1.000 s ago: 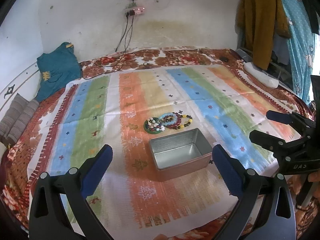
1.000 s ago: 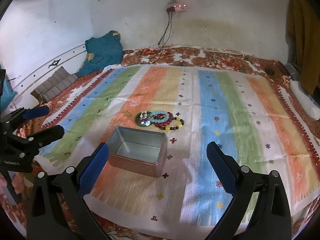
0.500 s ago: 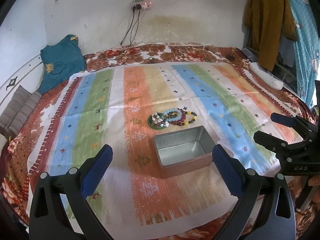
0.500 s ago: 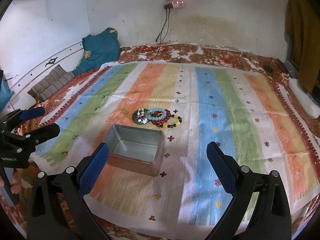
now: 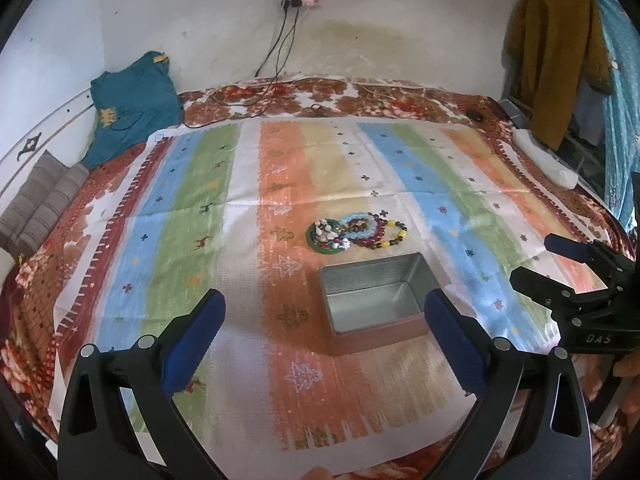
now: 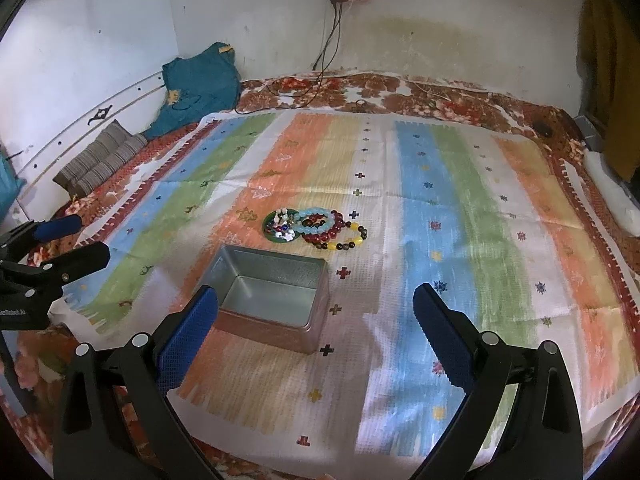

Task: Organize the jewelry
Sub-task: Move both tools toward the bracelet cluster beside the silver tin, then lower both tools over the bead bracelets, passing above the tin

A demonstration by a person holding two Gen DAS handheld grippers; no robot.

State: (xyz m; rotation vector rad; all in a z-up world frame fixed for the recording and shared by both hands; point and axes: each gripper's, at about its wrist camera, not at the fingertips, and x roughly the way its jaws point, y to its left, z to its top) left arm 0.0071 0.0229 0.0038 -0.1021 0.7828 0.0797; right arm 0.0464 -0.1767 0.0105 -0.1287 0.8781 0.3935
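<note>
Striped cloth covers the bed, carrying an open metal tin. Beaded bracelets (overlapping, beside a green dish) lie just beyond the tin. Left tool and right tool hover nearer, fingers apart, holding nothing.

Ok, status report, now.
Left gripper open, empty. Right gripper open, empty. Bracelets piled beside empty tin. Path clear.
</note>
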